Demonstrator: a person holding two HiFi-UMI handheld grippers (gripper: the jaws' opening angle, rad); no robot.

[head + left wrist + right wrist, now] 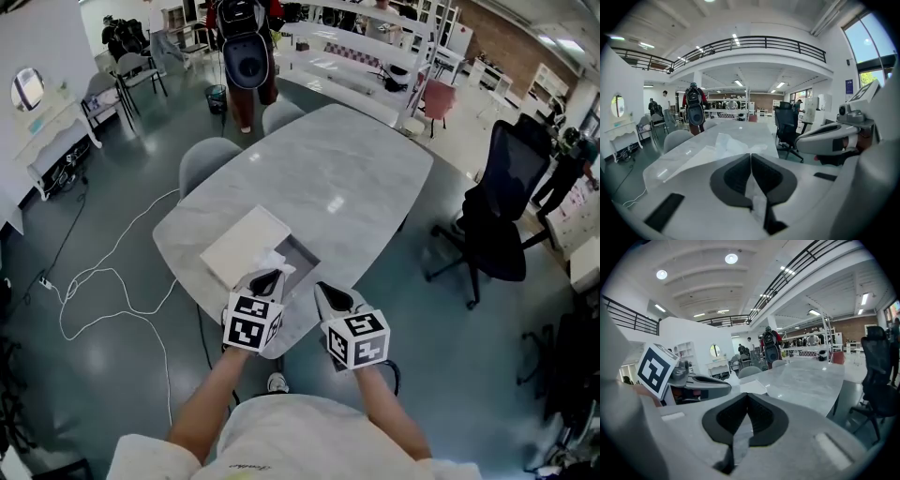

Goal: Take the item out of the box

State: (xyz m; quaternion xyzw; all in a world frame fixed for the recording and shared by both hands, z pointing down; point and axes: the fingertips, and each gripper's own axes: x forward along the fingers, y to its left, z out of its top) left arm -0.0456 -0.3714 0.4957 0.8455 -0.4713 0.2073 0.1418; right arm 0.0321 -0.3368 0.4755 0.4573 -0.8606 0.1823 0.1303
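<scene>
An open box [302,253] with a grey inside lies near the front edge of the marble table [347,169]. Its flat white lid [244,246] rests on its left side. Crumpled white tissue paper [274,262] spills from the box, and no item shows among it. My left gripper [271,276] is shut, its tips at the near edge of the paper; the left gripper view shows the paper [724,143] just beyond the closed left gripper [751,155]. My right gripper [320,287] hovers shut, right of the box. In the right gripper view the right gripper [747,395] is closed on nothing.
Two grey chairs [208,159] [281,112] stand along the table's left side. A black office chair [506,202] is at the right. A person with a backpack [246,52] stands beyond the far end. A white cable [103,281] snakes on the floor.
</scene>
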